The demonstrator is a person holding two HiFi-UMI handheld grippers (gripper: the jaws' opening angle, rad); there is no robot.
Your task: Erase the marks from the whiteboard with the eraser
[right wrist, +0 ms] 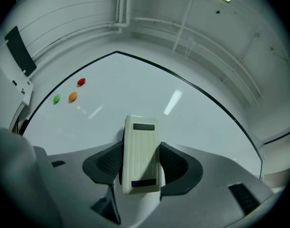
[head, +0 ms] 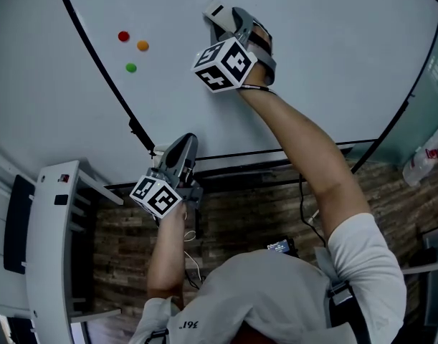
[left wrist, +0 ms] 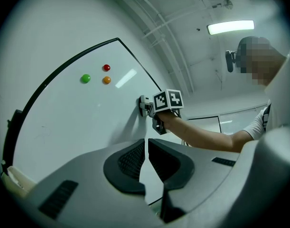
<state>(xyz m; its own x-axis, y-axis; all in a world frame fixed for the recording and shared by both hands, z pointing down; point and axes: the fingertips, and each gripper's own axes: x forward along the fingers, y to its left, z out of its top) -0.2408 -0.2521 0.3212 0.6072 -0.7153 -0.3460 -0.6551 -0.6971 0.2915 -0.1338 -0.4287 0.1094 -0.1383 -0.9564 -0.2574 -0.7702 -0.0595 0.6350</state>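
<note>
Whiteboard [right wrist: 135,89], eraser [right wrist: 141,153] well inside its edges

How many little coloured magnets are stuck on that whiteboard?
3, upper left on the whiteboard: a red magnet, an orange magnet beside it, a green magnet below them. The eraser could hide others.

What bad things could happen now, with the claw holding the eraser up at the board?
1. The eraser sticks out well past the right gripper, which grips only its sides. Pushing hard on the whiteboard might twist it loose.
2. A wide sweep towards the board's corner might knock off the red magnet, orange magnet or green magnet.
</note>
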